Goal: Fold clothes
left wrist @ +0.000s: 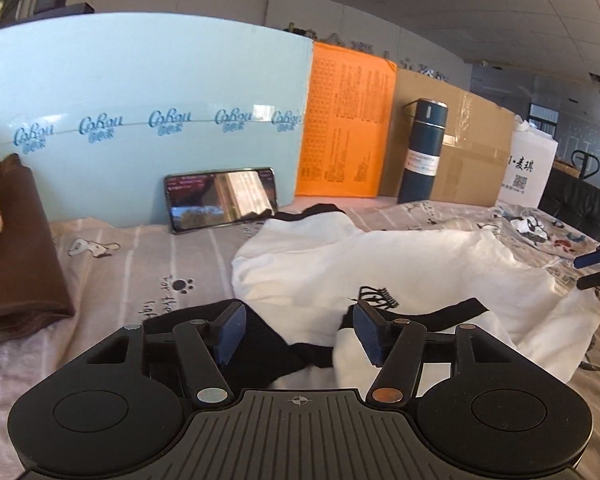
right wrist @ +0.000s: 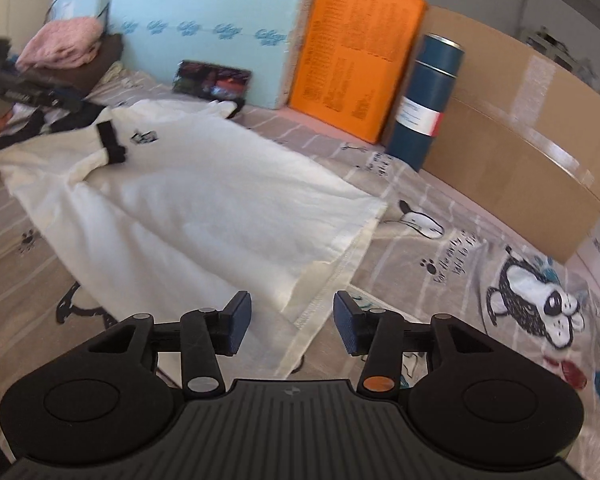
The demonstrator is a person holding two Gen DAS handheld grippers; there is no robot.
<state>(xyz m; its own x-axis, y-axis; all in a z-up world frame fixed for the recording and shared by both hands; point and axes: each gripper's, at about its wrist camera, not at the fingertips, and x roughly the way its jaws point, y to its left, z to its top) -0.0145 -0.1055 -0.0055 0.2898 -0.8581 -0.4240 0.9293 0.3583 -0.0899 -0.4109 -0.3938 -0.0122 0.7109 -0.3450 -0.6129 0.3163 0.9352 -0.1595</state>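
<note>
White T-shirt (right wrist: 204, 184) lies on the printed sheet (right wrist: 440, 240); my left gripper (left wrist: 298, 330) gapes over its black collar, my right gripper (right wrist: 288, 322) gapes over its hem. Beyond the T-shirt stands a flask (right wrist: 428, 100).

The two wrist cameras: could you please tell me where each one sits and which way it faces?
Left wrist: on the left gripper, open, facing the white T-shirt at its black collar; the right gripper's blue pads show at the right edge.
Right wrist: on the right gripper, open over the shirt's hem; the left gripper shows far left.
Shared: shirt, phone, blue flask, orange board.
</note>
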